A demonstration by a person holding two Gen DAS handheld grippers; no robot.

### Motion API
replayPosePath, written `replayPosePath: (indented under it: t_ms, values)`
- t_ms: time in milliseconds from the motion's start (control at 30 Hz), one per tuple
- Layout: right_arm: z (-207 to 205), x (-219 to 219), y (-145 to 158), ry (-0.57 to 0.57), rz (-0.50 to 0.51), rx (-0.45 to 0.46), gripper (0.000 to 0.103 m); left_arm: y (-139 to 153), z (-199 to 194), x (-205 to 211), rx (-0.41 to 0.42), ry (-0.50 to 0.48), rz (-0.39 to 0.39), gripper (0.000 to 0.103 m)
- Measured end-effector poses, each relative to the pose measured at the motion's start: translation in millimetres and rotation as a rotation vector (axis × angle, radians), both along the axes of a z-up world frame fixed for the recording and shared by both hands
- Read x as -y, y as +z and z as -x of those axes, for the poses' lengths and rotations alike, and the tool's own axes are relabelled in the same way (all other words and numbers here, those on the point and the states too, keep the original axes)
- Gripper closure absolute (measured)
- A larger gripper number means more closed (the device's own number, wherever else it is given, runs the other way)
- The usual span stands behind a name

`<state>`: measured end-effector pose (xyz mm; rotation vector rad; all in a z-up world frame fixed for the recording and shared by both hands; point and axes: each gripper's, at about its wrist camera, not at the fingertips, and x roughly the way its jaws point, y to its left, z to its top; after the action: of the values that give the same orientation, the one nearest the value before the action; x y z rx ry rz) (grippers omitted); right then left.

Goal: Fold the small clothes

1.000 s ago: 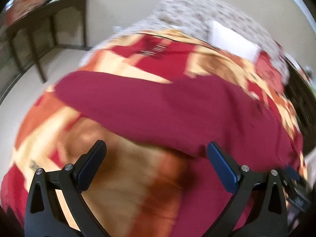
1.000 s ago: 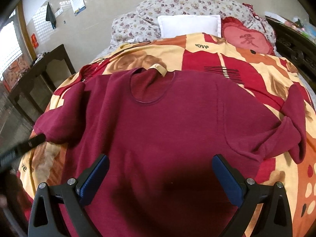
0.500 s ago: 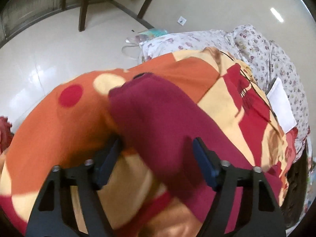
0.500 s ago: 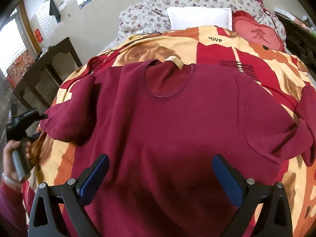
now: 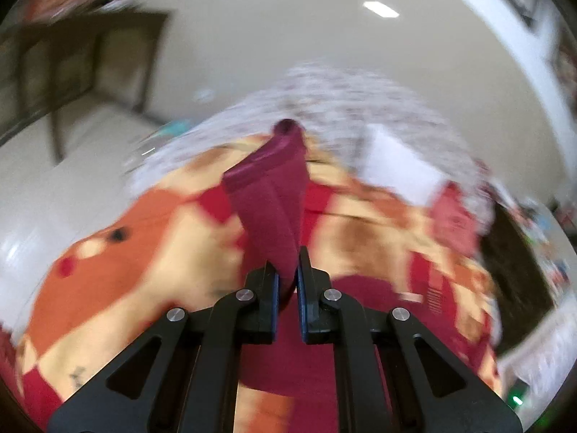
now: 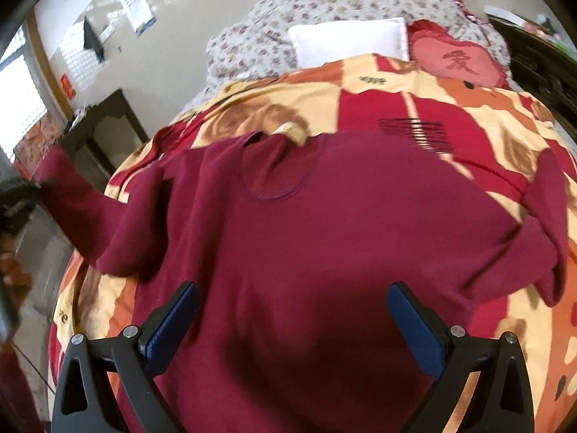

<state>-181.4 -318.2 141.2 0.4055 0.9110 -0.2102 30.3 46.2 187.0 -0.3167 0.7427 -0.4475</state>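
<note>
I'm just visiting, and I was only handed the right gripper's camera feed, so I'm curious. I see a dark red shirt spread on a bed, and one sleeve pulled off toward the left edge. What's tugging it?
Observer: The left gripper. Its camera shows the jaws shut on the sleeve, lifted off the bedspread.
Visitor: Is it holding the very end of the sleeve?
Observer: No. The open cuff sticks out past the fingers, away from the camera.
Visitor: Is anything else caught in there?
Observer: No, only the red fabric sits between the pads. Your right gripper hangs open above the shirt.
</note>
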Motion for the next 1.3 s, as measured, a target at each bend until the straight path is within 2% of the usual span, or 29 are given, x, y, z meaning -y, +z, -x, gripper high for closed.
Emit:
replayPosePath:
  t_ms: [67,100,167,200,300,400,500,567,600,633,667,767,833,933,1000,1067,1100,1200,1300]
  values:
    - [9,13,4,-0.030,-0.004,0.012,0.000,19,25,50,0.043,-0.141,0.013,0.096]
    - [15,22,6,-0.053,-0.006,0.017,0.000,22,30,65,0.048,-0.177,0.010,0.096]
    - [24,35,8,-0.085,-0.011,0.026,0.000,15,52,118,0.035,-0.304,0.003,0.096]
    - [29,42,10,-0.105,-0.009,0.027,0.000,11,57,132,0.026,-0.335,0.001,0.096]
    - [42,61,9,-0.159,0.006,0.014,0.000,-25,73,201,-0.032,-0.448,-0.017,0.096]
    - [57,83,7,-0.218,-0.004,0.001,0.000,-65,88,249,-0.066,-0.549,-0.058,0.096]
    - [71,102,8,-0.270,-0.019,0.002,0.000,-93,101,276,-0.082,-0.618,-0.122,0.096]
    - [76,112,9,-0.290,-0.023,0.006,0.000,-97,108,281,-0.110,-0.686,-0.122,0.095]
    - [77,116,10,-0.293,-0.027,0.010,0.000,-96,104,280,-0.120,-0.699,-0.112,0.091]
    - [76,117,11,-0.293,-0.030,0.014,0.000,-90,105,273,-0.129,-0.713,-0.092,0.079]
    - [73,119,11,-0.289,-0.035,0.020,0.000,-82,105,262,-0.130,-0.713,-0.077,0.066]
    - [64,115,13,-0.253,-0.042,0.032,0.000,-64,101,226,-0.073,-0.662,-0.052,0.052]
    - [55,110,14,-0.223,-0.019,0.046,0.000,-55,92,195,-0.005,-0.570,-0.109,0.041]
    - [36,107,11,-0.175,0.039,0.039,0.000,-65,66,164,0.067,-0.385,-0.273,0.039]
    - [21,107,6,-0.151,0.063,0.029,0.000,-78,51,154,0.051,-0.309,-0.353,0.039]
    - [9,108,-1,-0.114,0.065,0.031,0.000,-98,29,145,0.000,-0.244,-0.396,0.039]
    - [0,107,-5,-0.081,0.077,0.039,0.007,-105,21,144,-0.015,-0.217,-0.410,0.039]
    - [-23,105,-23,-0.023,0.109,-0.010,0.099,-127,3,141,-0.045,-0.144,-0.481,0.039]
    - [-30,108,-33,-0.006,0.098,-0.011,0.099,-136,-2,136,-0.066,-0.154,-0.461,0.039]
